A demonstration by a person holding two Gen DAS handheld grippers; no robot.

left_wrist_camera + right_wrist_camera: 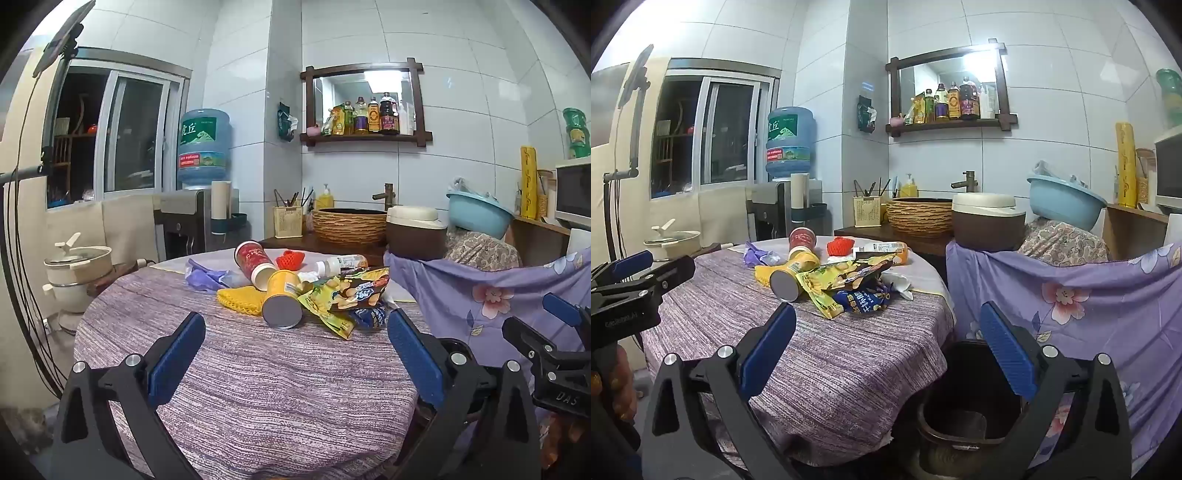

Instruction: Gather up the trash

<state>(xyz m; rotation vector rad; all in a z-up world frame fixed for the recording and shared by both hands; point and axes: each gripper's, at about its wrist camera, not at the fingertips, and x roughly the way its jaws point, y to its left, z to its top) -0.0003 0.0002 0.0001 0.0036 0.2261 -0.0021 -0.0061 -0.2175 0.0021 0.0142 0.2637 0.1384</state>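
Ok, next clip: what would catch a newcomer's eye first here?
The trash pile in the middle of the round table: a yellow can and a red can lying on their sides, and snack bags beside them. In front of it, the left gripper and right gripper both gape open, holding nothing. A dark bin stands on the floor right of the table.

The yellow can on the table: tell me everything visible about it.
The yellow can is a tall snack tube lying on its side on the striped tablecloth. Its grey metal base faces the cameras; its far end meets the open mouth of the red can. A yellow chip bag leans on one side, and yellow foam netting lies against the other. Nothing grips it.
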